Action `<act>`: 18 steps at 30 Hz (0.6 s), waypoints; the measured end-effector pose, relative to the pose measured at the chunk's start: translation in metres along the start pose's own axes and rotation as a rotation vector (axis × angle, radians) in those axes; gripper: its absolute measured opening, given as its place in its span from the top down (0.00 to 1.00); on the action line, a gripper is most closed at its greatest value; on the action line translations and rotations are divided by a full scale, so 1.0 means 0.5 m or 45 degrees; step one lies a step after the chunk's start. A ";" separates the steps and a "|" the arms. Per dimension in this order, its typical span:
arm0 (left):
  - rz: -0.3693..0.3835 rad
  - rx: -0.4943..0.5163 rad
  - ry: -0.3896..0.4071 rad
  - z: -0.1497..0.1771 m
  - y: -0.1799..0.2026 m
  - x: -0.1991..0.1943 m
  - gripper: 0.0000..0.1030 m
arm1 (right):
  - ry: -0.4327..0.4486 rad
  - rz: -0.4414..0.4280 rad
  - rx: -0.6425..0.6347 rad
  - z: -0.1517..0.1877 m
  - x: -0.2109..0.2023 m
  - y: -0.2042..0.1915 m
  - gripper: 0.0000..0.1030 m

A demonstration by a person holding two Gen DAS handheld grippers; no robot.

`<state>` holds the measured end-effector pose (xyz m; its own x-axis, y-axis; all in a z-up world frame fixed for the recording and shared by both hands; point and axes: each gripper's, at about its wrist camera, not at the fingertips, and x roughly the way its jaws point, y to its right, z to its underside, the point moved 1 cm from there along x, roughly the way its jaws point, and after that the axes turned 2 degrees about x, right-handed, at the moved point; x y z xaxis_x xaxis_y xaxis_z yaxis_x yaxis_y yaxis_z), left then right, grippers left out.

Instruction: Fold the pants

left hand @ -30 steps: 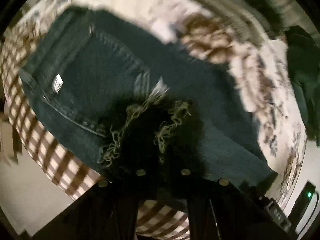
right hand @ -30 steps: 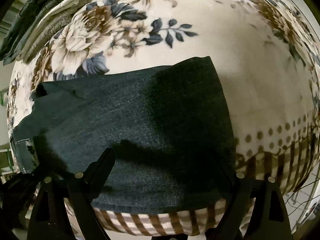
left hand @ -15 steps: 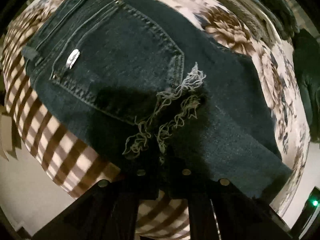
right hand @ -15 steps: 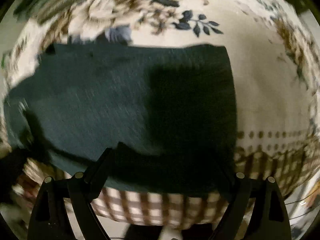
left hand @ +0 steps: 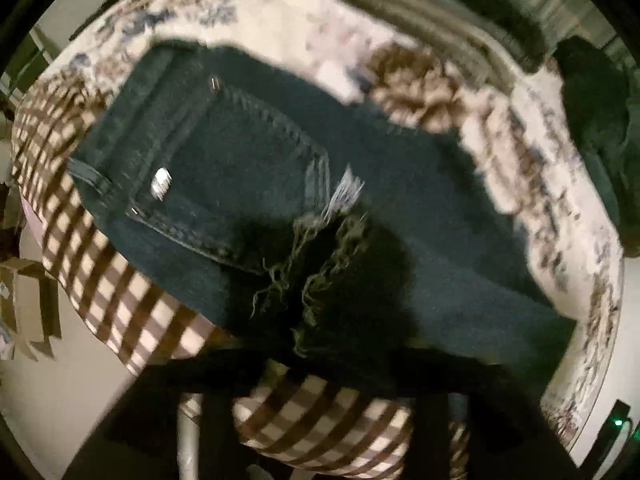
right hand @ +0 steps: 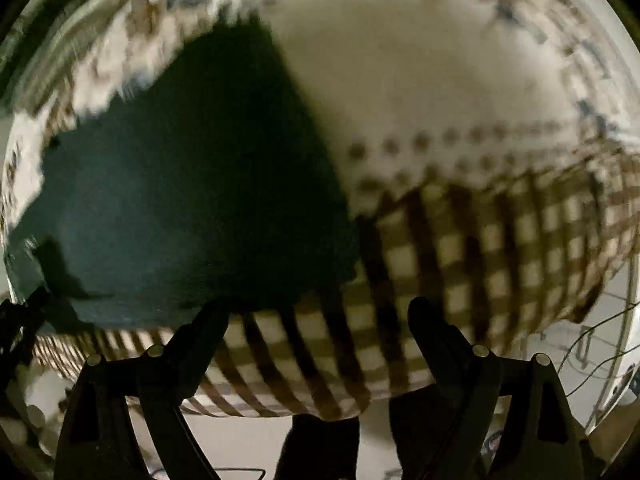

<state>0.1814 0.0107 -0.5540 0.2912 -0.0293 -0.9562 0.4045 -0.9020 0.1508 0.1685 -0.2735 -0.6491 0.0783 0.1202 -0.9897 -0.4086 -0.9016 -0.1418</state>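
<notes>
- The dark denim pants (left hand: pixel 248 184) lie folded on a table covered by a cloth (left hand: pixel 120 304) with a flower print on top and a brown check border hanging over the edge.
- In the left wrist view the back pocket (left hand: pixel 240 176) faces up, with a small bright tag (left hand: pixel 161 180) on it, and the waistband points toward the left edge of the table.
- The frayed hem (left hand: pixel 320 256) of a leg lies over the pocket's lower corner, loose threads trailing toward the camera.
- The left gripper (left hand: pixel 320 344) is at the near edge of the table, right at that frayed hem; its fingers are dark and blurred against the fabric, so I cannot tell whether they are together or clamped on the cloth.
- In the right wrist view the right gripper (right hand: pixel 316 320) hangs at the table's edge over the check border, its two fingers (right hand: pixel 200 332) wide apart and holding nothing.
- The left finger's tip is just at the near edge of the pants (right hand: pixel 180 200); the other is over bare cloth (right hand: pixel 440 80).
- A pile of dark clothes (left hand: pixel 596 120) sits at the far right of the table.
</notes>
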 end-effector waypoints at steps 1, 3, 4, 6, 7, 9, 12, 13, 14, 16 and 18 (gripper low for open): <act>0.016 0.000 0.025 -0.001 0.003 -0.012 0.18 | 0.025 -0.010 0.008 -0.004 -0.013 -0.002 0.11; 0.041 0.015 0.037 -0.001 0.007 -0.011 0.17 | 0.057 -0.038 -0.003 -0.003 -0.031 -0.014 0.11; 0.027 0.026 0.015 0.001 0.010 0.005 0.17 | 0.062 -0.036 -0.022 -0.008 -0.027 -0.024 0.11; -0.009 0.014 -0.048 0.003 0.004 0.056 0.17 | 0.036 0.020 -0.090 -0.023 0.005 -0.043 0.11; -0.021 -0.001 -0.081 0.007 -0.003 0.078 0.17 | -0.011 0.058 -0.131 -0.033 0.034 -0.058 0.11; -0.009 -0.057 -0.132 0.017 -0.027 0.113 0.17 | -0.074 0.123 -0.159 -0.051 0.069 -0.074 0.11; 0.107 -0.160 -0.035 0.004 -0.065 0.057 0.17 | -0.061 0.102 -0.129 -0.057 0.054 -0.079 0.08; 0.151 -0.205 0.038 0.001 -0.085 0.021 0.17 | -0.058 0.087 -0.121 -0.060 0.047 -0.078 0.08; 0.188 -0.253 0.113 -0.001 -0.110 -0.015 0.17 | -0.056 0.071 -0.115 -0.060 0.038 -0.076 0.08; 0.205 -0.362 0.213 -0.003 -0.169 -0.062 0.17 | -0.040 0.051 -0.100 -0.058 0.015 -0.073 0.08; 0.217 -0.538 0.267 -0.006 -0.250 -0.067 0.17 | -0.028 0.041 -0.098 -0.062 -0.005 -0.078 0.08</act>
<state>0.1238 0.1257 -0.5399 0.5339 -0.0347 -0.8448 0.6391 -0.6376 0.4301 0.2123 -0.2513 -0.6403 0.0462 0.0988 -0.9940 -0.3394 -0.9344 -0.1086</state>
